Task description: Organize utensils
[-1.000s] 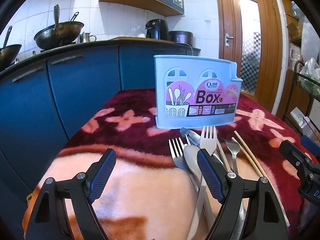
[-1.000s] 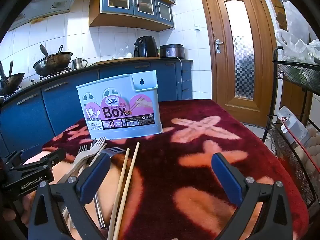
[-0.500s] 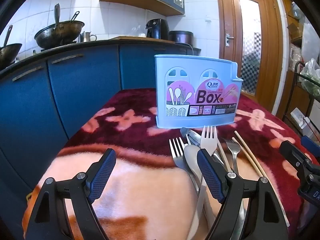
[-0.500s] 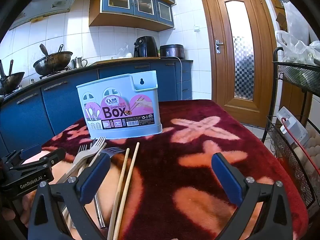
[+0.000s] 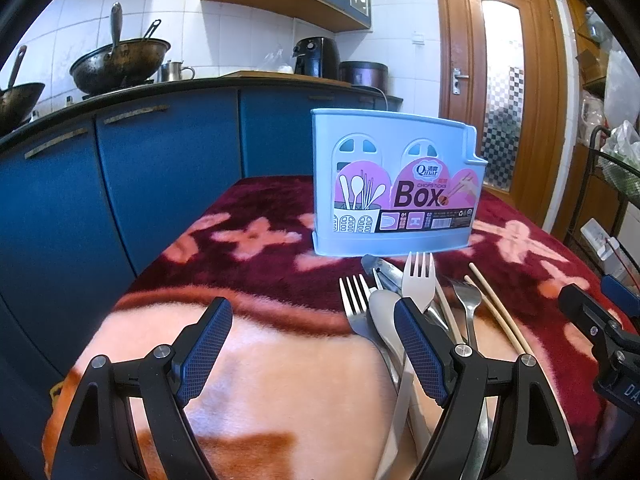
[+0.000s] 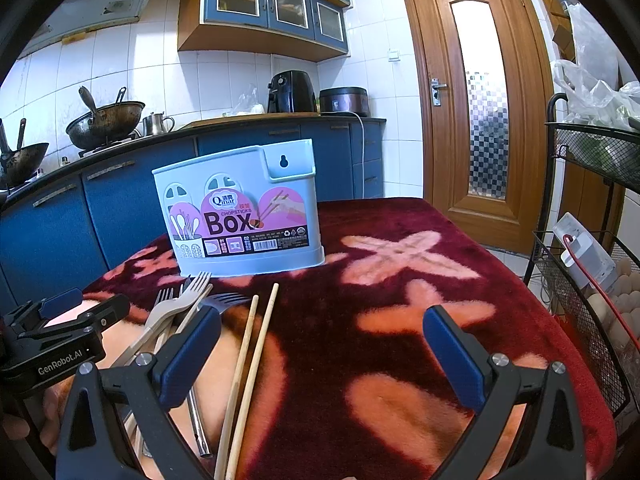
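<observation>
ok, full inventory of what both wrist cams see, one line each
utensil box: 1, light blue with pink label, upright on blanket behind the cutlery
blanket: 1, dark red with pink flower pattern, covers table
white plastic fork: 1, in cutlery pile
metal forks: at least 2, silver, in pile
spoon: 1, pale, in pile
chopsticks: 2, wooden, right of pile
woks: 2, dark, on counter
air fryer: 1, black, on counter
door: 1, wooden
wire rack: 1, black, right of table
left gripper: jaws open, empty
right gripper: jaws open, empty
</observation>
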Action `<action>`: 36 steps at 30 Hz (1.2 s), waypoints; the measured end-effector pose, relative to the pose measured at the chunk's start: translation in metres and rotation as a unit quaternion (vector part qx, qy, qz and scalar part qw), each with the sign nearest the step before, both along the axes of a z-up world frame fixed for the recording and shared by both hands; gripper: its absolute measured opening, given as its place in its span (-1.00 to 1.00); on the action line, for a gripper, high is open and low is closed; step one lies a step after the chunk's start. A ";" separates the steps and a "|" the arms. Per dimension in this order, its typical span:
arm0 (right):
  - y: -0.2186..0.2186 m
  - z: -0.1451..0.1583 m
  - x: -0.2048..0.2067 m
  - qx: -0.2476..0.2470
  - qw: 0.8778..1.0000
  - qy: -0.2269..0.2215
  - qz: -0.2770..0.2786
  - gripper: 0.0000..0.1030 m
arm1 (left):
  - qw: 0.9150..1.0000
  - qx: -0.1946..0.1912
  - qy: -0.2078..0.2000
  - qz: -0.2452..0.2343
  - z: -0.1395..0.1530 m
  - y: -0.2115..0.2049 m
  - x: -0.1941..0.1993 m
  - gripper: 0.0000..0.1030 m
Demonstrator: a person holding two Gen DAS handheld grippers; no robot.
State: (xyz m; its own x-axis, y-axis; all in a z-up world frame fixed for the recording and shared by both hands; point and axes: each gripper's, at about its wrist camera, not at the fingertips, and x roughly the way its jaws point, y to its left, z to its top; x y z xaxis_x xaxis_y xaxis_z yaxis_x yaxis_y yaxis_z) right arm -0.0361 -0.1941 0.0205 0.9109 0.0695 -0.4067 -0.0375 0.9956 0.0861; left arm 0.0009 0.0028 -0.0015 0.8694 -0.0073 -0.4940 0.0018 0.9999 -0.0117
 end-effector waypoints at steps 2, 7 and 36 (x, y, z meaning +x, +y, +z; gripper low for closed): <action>0.000 0.000 0.000 0.000 1.000 0.000 0.000 1.00 | 1.000 0.000 0.000 0.000 0.000 0.000 0.000 0.63; 0.000 0.000 0.000 -0.001 1.000 0.001 0.000 1.00 | 1.000 -0.001 0.000 0.000 0.000 0.000 0.000 0.63; -0.001 -0.001 0.000 -0.001 1.000 0.002 0.000 1.00 | 1.000 -0.003 -0.001 0.000 0.001 0.000 -0.001 0.63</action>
State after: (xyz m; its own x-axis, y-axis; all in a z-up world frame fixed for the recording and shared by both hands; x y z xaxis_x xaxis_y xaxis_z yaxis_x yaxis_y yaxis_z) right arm -0.0357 -0.1951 0.0198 0.9093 0.0683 -0.4104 -0.0369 0.9958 0.0838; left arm 0.0003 0.0029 -0.0005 0.8700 -0.0095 -0.4930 0.0009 0.9998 -0.0176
